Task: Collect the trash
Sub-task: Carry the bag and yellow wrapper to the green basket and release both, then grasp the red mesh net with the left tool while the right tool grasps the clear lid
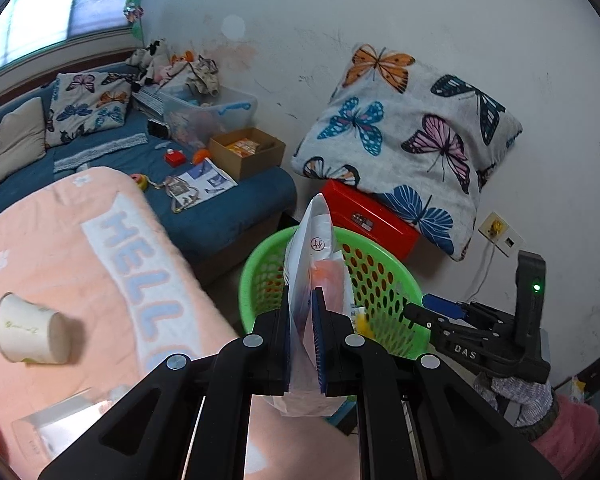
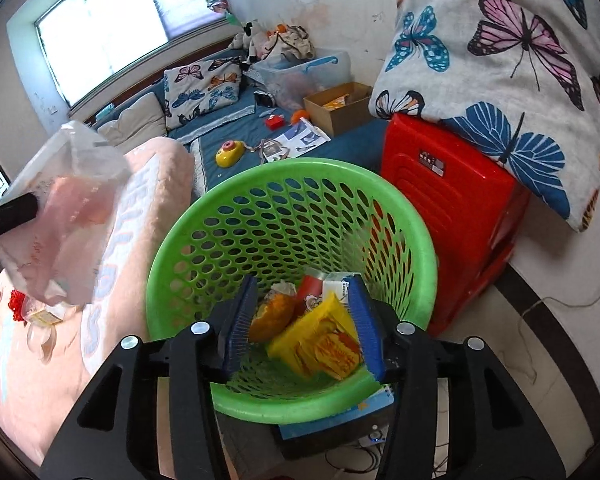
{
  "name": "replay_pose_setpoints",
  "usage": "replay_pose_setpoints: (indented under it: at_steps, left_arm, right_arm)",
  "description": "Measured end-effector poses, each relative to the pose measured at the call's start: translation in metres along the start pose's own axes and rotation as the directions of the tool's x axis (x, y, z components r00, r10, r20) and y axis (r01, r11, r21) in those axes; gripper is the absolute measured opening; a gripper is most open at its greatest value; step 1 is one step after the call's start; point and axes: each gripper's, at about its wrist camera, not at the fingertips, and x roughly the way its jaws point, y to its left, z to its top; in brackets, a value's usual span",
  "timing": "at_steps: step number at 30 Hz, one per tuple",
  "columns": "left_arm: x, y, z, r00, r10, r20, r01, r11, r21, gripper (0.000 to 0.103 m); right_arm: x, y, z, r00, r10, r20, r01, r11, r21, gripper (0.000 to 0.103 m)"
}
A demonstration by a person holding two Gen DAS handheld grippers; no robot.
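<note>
To the left of the left gripper [image 1: 303, 334] a paper cup [image 1: 30, 330] lies on its side on the pink blanket [image 1: 60, 248], whose white band reads "HELLO"; the blanket's edge runs right up to the green basket [image 2: 416, 240]. That gripper is clamped on a white plastic bag [image 1: 314, 240], pinched flat between its blue pads and standing up over the basket's near rim; a round stamp shows on the bag, its mark too small to read, and something orange-pink shows through the film. Beyond the fingers the basket's mouth is open, hemmed by the blanket on the left and a red plastic stool [image 2: 452, 200] on the right, with a butterfly pillow [image 1: 412, 136] resting on the stool. The right gripper [image 2: 306, 324], lettered "DAS" on its side, hangs over the basket with its jaws apart and gripping nothing. Between and below its pads, in the basket's bottom, lie a yellow snack wrapper [image 2: 320, 340], an orange bun-like piece [image 2: 270, 316] and a red packet [image 2: 310, 288].
</note>
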Motion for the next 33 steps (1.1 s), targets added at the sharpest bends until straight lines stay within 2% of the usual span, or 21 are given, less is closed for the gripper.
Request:
replay_pose_setpoints:
  at_steps: [11,13,15,17,23,29,33]
  left_arm:
    - [0.044,-0.016,-0.004,0.998,-0.027,-0.059,0.026,1.0,-0.016,0.011]
    - [0.05,-0.017,-0.006,0.997,-0.034,-0.071,0.033,0.999,-0.023,0.015]
    - [0.053,-0.018,-0.008,0.997,-0.034,-0.075,0.032,0.999,-0.025,0.035]
    - [0.052,-0.018,-0.011,0.997,-0.038,-0.064,0.036,0.999,-0.032,0.049]
    - [0.038,-0.013,-0.017,0.998,-0.042,-0.048,0.04,0.998,-0.041,0.05]
    - [0.005,0.007,-0.027,1.0,0.008,-0.02,-0.009,0.998,-0.065,0.052]
    - [-0.019,0.026,-0.041,0.997,0.074,-0.007,-0.074,0.993,-0.089,0.052]
  right_arm:
    - [-0.02,-0.001,-0.006,1.0,0.014,0.027,-0.014,1.0,-0.008,0.055]
    - [-0.021,-0.001,-0.007,0.999,0.017,0.029,-0.016,1.0,-0.006,0.055]
    - [-0.022,-0.001,-0.009,0.999,0.019,0.028,-0.018,1.0,-0.004,0.055]
    - [-0.022,0.0,-0.01,0.999,0.02,0.027,-0.02,1.0,-0.004,0.055]
    - [-0.026,0.003,-0.011,0.999,0.03,0.032,-0.03,0.999,-0.012,0.057]
    - [-0.034,0.018,-0.011,0.998,0.05,0.043,-0.048,0.998,-0.046,0.063]
    - [-0.036,0.033,-0.01,0.997,0.071,0.04,-0.068,0.994,-0.09,0.068]
